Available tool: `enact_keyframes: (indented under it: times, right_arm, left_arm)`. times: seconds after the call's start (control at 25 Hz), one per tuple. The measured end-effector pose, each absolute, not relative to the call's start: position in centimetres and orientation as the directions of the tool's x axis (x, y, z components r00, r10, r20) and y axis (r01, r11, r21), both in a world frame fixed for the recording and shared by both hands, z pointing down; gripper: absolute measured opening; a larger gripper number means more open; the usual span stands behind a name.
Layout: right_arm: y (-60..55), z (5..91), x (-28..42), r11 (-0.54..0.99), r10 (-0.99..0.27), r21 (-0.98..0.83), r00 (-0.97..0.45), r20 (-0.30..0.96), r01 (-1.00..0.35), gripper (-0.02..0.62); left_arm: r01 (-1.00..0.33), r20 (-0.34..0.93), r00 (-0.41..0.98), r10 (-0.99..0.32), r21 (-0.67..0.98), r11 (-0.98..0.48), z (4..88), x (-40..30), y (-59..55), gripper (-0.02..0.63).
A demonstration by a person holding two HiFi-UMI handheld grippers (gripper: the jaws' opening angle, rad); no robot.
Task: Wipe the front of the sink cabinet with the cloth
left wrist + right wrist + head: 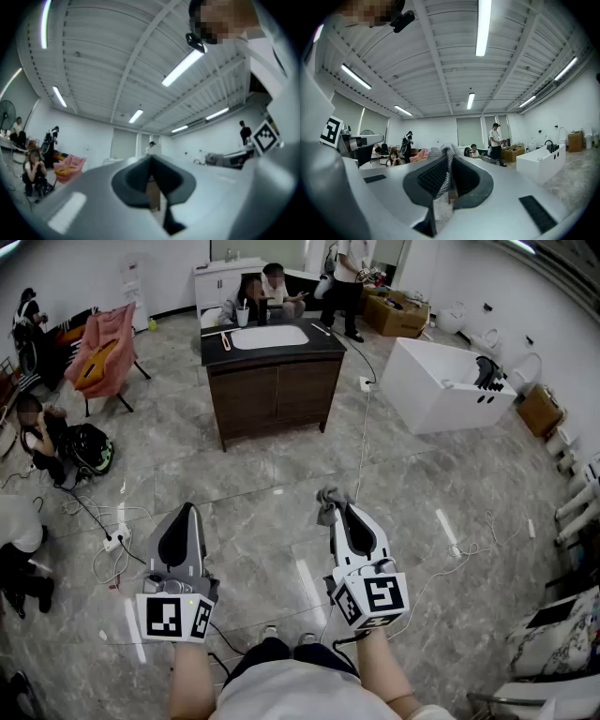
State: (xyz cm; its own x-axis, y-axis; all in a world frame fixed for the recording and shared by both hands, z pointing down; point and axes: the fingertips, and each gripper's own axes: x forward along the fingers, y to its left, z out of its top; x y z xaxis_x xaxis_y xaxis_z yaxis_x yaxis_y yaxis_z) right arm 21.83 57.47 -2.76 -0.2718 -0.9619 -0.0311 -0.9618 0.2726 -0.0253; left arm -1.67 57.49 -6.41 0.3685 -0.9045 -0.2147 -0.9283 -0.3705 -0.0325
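My right tool (339, 514) was clamped shut on the grey cloth (327, 502), which was bunched between the jaws with a crumpled tuft poking past the tips, forward and a little to my left. My left tool (187, 514) had its jaws together with nothing between them, held level beside the right one over the tiled floor (281, 474). The sink cabinet (274, 390) stood well apart from both tools, straight ahead across open floor, roughly centred between them, so neither arm was clearly nearer. Only the right one carried the cloth, so I judged the wiping would fall to it. The cabinet's long axis ran left to right across my view, and its dark wooden front with two doors (277, 395) faced me squarely, the white sink (269, 336) set in the top behind. Both tools pointed along the line toward that front, so I judged I needed to walk forward before any wiping could start. No part of the front had been touched by the cloth yet.
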Motion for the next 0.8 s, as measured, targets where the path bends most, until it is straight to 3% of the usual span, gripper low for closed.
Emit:
enact_keyframes:
  times: [0.8]
  right_arm:
    - [52.5, -2.8, 18.5, 0.249, -0.968, -0.008, -0.249, -0.041, -0.968, 0.034]
  left_arm:
    - [-0.91, -0.258, 0.402, -0.879, -0.008, -0.414, -6.1, -5.1, 51.4, 0.005]
